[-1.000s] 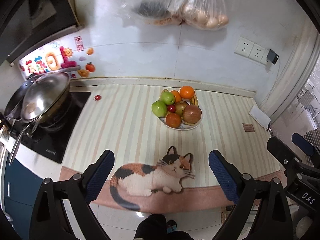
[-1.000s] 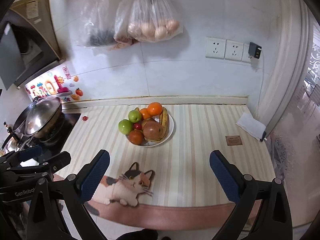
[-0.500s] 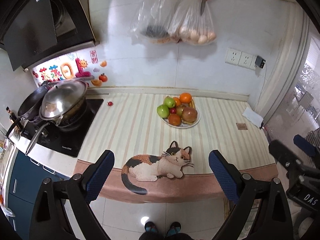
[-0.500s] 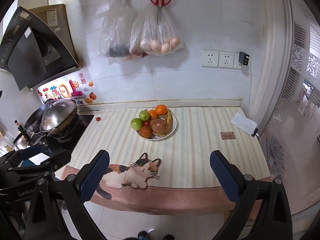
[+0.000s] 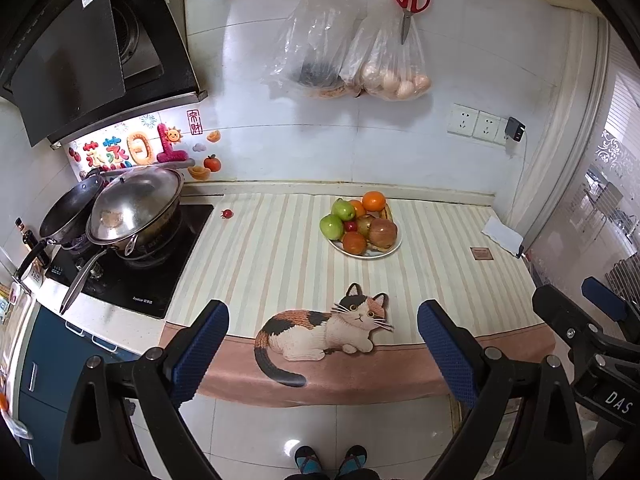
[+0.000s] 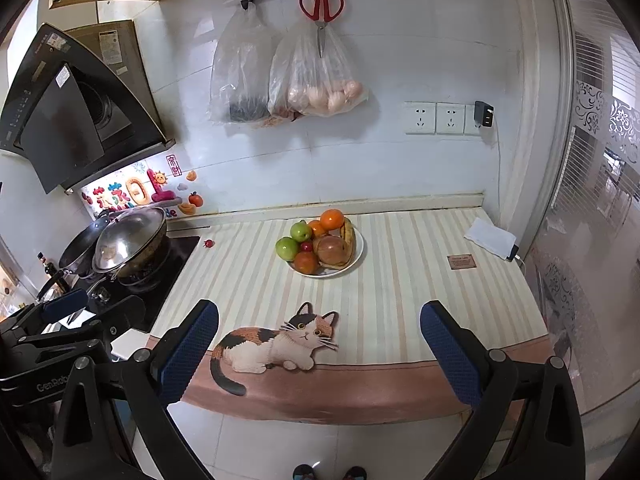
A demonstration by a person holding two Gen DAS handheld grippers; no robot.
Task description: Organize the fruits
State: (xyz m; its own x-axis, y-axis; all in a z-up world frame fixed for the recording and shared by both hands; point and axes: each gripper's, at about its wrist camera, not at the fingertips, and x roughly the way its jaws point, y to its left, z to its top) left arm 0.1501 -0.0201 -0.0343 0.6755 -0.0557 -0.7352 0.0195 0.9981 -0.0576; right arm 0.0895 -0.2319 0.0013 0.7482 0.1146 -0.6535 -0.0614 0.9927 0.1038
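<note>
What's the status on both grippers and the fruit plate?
Left gripper, right gripper: open, empty, off the counter. White plate of mixed fruit untouched. Path clear.

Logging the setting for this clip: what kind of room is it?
A home kitchen, by the look of it: a cooktop with lidded pans under a range hood, a plate of fruit on the counter, and bags of food hung on the tiled wall.
</note>
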